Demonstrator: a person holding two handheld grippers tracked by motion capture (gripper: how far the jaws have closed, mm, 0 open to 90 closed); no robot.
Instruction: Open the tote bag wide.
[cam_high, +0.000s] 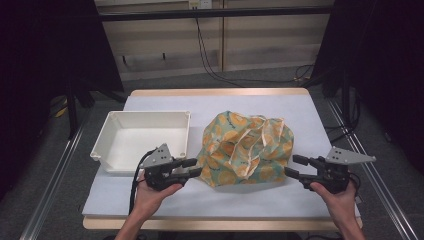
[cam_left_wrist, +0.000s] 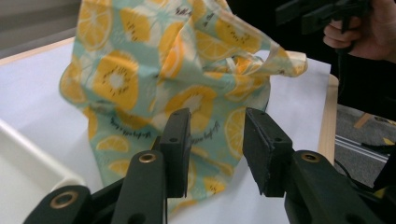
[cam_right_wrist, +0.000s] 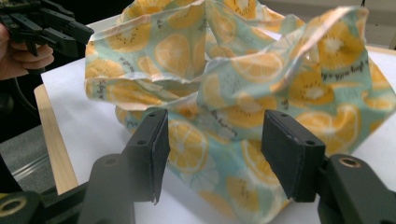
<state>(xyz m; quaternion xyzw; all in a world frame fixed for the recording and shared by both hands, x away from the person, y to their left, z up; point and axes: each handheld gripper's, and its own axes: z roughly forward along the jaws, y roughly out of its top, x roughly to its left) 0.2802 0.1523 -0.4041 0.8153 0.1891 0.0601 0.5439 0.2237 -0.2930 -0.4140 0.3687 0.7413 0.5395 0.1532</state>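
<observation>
1. Nearest the person, the left hand (cam_high: 150, 192) holds the left gripper (cam_high: 192, 167) just off the near-left corner of the cloth bag (cam_high: 245, 147). Its jaws stand partly apart with nothing between them; in the left gripper view the bag lies just beyond the tips — no pad presses on the fabric.
2. Also near, the right hand (cam_high: 340, 200) holds the right gripper (cam_high: 295, 166) just beside the bag's near-right edge, pointing in at it. Its jaws are likewise partly apart and hold nothing; the right gripper view shows the bag past the open gap.
3. The cloth bag — teal with orange-slice print — sits crumpled and slumped between the two grippers, resting on the white mat (cam_high: 300, 115). Its pale handles (cam_high: 252, 131) lie loose over its top.
4. To the left of the bag, just beside it, stands a shallow white tray (cam_high: 145, 116) on the same mat.
5. Under the bag and mat is the wooden table (cam_high: 220, 92), its edge showing beyond the mat on the bag's far side.
6. Farther beyond the bag, black cables (cam_high: 210, 65) run down across the grey floor before a pale wall.
</observation>
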